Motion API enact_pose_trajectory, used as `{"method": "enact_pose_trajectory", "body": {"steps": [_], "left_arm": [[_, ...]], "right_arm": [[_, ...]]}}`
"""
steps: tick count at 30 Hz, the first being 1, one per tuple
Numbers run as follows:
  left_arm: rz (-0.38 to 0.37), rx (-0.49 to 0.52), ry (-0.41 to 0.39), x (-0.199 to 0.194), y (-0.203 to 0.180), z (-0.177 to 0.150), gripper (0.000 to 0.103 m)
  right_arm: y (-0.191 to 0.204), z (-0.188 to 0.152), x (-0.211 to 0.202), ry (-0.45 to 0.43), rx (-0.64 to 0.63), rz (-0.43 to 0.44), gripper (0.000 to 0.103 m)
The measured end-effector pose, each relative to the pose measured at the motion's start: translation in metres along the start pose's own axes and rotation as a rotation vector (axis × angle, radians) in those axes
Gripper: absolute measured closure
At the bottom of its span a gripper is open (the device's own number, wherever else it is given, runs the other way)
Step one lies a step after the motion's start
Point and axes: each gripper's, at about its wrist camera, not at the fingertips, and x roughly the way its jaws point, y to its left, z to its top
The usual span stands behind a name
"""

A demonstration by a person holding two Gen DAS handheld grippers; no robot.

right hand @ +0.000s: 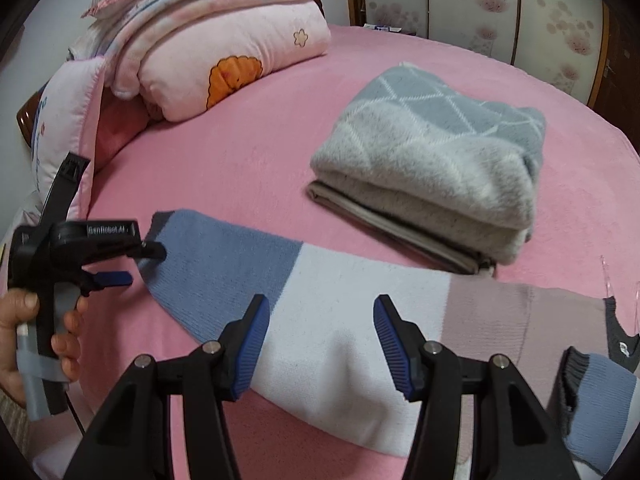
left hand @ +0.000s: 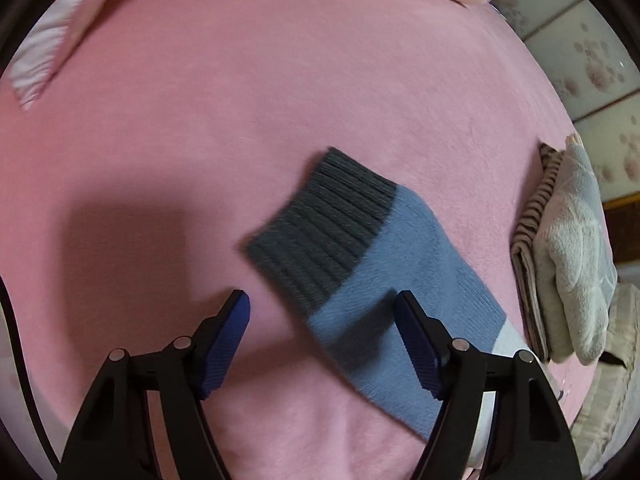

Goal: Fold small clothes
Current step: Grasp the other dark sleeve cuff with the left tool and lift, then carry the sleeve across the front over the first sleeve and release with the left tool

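A colour-block knit sweater lies flat on the pink bed. In the left wrist view its sleeve shows, with a dark grey ribbed cuff and a blue part. My left gripper is open, just above the sleeve, holding nothing. In the right wrist view the sweater runs blue, white and mauve from left to right, with its second sleeve at the lower right. My right gripper is open over the white band. The left gripper shows there at the sleeve's cuff end, open.
A folded pile of clothes, grey diamond-pattern sweater on top, lies on the bed; it also shows in the left wrist view. Folded pink quilts and a pillow sit at the far left. A floral panelled wall stands behind the bed.
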Motion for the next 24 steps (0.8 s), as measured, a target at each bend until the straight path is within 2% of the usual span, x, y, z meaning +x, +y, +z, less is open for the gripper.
{"method": "enact_pose_trajectory", "body": {"steps": [1,2,4,5,10,15,19,21,24], "left_arm": [[0.002,0.027,0.005,0.003,-0.005,-0.001,0.041],[0.003,0.050,0.009,0.004,-0.009,-0.001,0.056],[0.024,0.093,0.004,0.005,-0.017,-0.004,0.074],[0.014,0.105,-0.008,0.004,-0.019,-0.005,0.089],[0.018,0.191,-0.113,-0.014,-0.039,-0.015,0.094],[0.048,0.290,-0.232,-0.034,-0.063,-0.029,0.095],[0.008,0.377,-0.327,-0.064,-0.101,-0.049,0.095],[-0.020,0.416,-0.335,-0.075,-0.122,-0.062,0.095],[-0.050,0.526,-0.357,-0.096,-0.166,-0.093,0.095]], "right_arm": [[0.000,-0.001,0.003,0.006,0.001,-0.001,0.049],[-0.001,-0.003,0.006,0.014,0.005,-0.001,0.049],[-0.003,-0.006,0.009,0.021,0.013,-0.004,0.049],[-0.005,-0.007,0.009,0.024,0.017,-0.005,0.049],[-0.010,-0.016,0.002,0.025,0.032,-0.006,0.049],[-0.027,-0.032,-0.032,-0.017,0.050,-0.011,0.049],[-0.048,-0.045,-0.061,-0.037,0.047,-0.038,0.049],[-0.063,-0.050,-0.077,-0.048,0.049,-0.067,0.049],[-0.087,-0.053,-0.100,-0.076,0.077,-0.102,0.049]]}}
